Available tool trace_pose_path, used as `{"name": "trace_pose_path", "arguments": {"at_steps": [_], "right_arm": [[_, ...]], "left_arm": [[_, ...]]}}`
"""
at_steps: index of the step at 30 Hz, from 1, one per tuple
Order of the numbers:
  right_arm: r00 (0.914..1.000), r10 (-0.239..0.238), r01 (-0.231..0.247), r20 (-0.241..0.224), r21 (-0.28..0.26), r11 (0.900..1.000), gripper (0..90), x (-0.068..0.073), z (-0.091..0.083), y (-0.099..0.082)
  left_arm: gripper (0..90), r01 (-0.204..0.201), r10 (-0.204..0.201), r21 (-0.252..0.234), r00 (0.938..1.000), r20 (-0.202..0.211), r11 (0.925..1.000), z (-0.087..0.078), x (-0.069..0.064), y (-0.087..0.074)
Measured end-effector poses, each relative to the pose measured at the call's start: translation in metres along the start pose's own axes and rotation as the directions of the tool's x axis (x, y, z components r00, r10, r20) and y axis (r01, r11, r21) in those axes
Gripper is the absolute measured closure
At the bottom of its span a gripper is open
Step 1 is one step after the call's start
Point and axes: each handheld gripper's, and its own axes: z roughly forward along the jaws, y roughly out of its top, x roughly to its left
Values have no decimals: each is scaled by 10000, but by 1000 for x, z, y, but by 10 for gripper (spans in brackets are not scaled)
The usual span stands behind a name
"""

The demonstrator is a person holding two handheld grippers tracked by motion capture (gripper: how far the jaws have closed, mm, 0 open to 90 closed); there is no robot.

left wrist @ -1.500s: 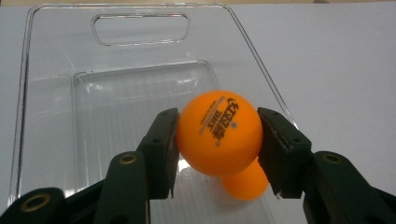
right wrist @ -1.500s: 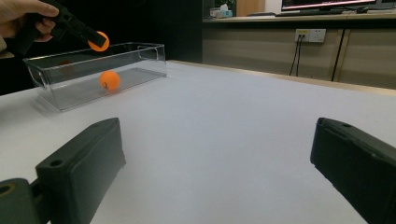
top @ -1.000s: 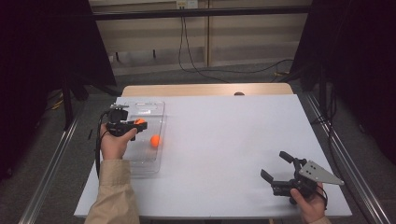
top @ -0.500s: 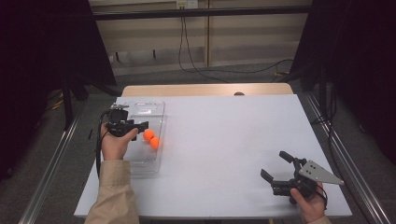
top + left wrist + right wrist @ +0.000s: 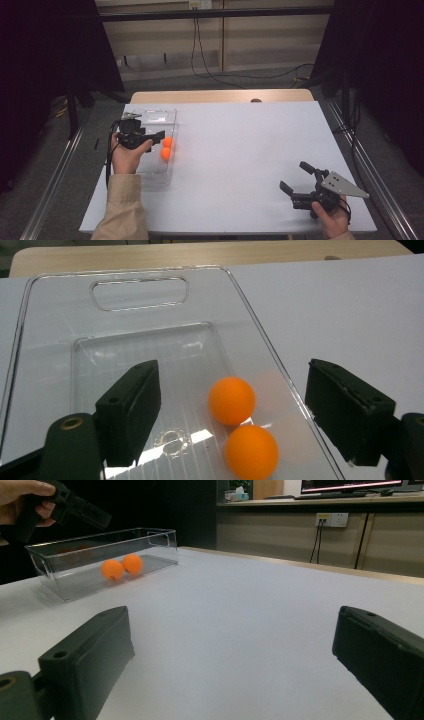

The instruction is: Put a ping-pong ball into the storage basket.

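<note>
Hand-held gripper on the left [image 5: 159, 135] is held over the clear rectangular plastic bin [image 5: 150, 116] at the left side of the white worktop [image 5: 240, 150], and its jaws have just been opening; they stand spread with nothing pressed between them. Two small orange balls [image 5: 231, 400] lie touching each other on the bin floor, close to its right wall, as seen in the left gripper view. The release looks done, so the left hand-held gripper is best lifted straight up, jaws kept apart, so that neither ball is nudged nor the thin wall caught. The right hand-held gripper [image 5: 296, 179] is held near the front right corner of the worktop, jaws spread and empty, well apart from the bin.
</note>
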Motion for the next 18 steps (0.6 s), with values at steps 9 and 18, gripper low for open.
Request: {"name": "trace_pose_path", "arguments": {"at_steps": [9, 18], "right_arm": [[10000, -27, 27, -16, 0, 10000, 21, 0, 0, 0], [10000, -17, 17, -22, 10, 10000, 21, 1, 1, 0]], "left_arm": [[167, -164, 165, -319, 9999, 37, 9994, -5, -5, -7], [131, -166, 173, -775, 9998, 80, 9969, -9, -6, -13]]}}
